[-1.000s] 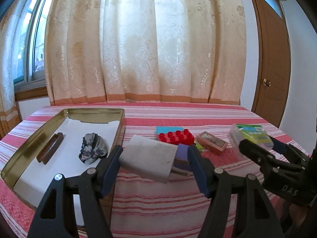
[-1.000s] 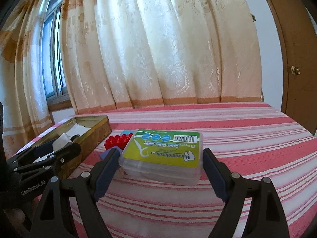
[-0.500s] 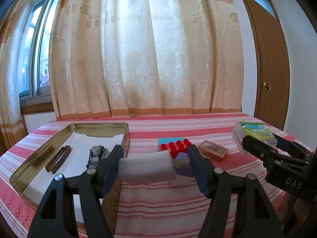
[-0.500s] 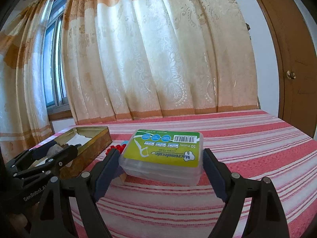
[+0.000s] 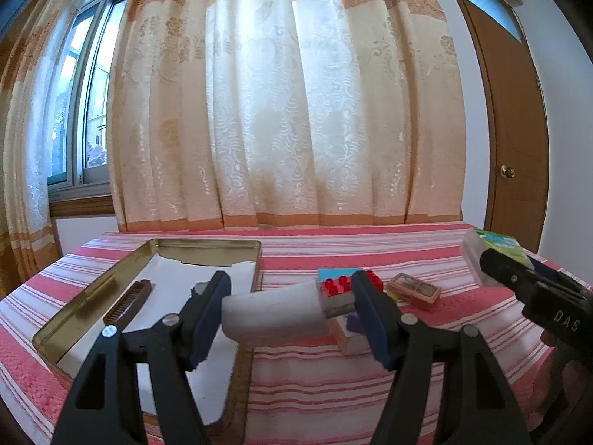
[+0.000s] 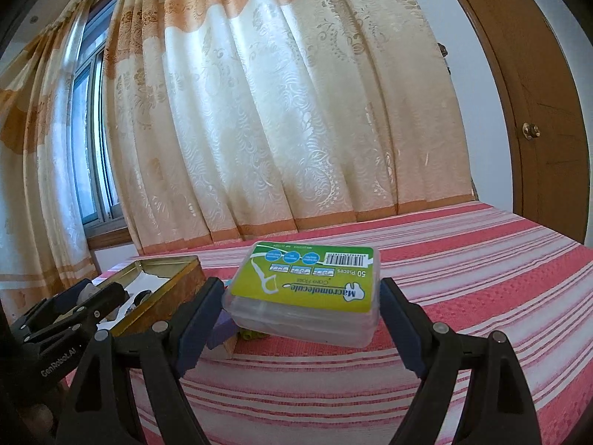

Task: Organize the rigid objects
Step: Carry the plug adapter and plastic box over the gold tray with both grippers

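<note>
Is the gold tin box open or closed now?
Open. The gold tin has no lid on; its white lining and a brown comb inside are visible.

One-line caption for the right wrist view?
Right gripper holds a floss-pick box above the striped table, tin at left.

Daylight glows through the long cream and orange patterned curtain (image 5: 296, 111), hanging in folds behind the far edge of the table under its red and white striped tablecloth (image 5: 370, 248). At left, a metal-framed window (image 5: 83, 118) shows bright behind the drape. At right, a brown wooden door (image 5: 515, 129) with a brass knob (image 5: 507, 171) stands in a plain white wall (image 5: 570, 141).
</note>
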{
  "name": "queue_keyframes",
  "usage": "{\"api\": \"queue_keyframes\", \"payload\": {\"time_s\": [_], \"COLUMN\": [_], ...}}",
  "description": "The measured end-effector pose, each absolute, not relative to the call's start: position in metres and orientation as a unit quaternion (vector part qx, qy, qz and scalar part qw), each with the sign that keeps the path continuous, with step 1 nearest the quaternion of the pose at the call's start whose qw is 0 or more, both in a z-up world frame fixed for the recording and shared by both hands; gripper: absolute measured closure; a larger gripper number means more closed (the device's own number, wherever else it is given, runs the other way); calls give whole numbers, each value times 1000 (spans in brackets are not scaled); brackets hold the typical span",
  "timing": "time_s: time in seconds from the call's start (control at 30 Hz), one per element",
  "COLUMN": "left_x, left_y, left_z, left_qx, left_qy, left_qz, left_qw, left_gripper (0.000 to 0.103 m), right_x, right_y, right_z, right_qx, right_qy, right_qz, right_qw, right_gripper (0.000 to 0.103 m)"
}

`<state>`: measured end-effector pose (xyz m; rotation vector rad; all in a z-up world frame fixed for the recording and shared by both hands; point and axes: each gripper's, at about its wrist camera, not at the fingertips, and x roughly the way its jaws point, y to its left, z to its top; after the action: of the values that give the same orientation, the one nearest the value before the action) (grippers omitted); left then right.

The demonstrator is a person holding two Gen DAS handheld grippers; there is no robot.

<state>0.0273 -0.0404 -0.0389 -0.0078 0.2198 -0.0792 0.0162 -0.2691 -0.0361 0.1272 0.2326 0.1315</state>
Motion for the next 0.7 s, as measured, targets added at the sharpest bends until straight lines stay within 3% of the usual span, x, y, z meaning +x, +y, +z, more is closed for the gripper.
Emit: {"api": "queue_keyframes", "payload": {"time_s": [0.7], "left_x": [26], "left_y": [-17], "left_z": [-41], "left_qx": [-12], "left_qy": [100], "left_qz": [-15], "left_qw": [995], "left_gripper": [36], "right_x": [10], "right_y": [-244], "right_z": [-39], "right_qx": [38], "right_qy": [102], "right_qz": [74], "right_qw": [991], "right_gripper": [18]}}
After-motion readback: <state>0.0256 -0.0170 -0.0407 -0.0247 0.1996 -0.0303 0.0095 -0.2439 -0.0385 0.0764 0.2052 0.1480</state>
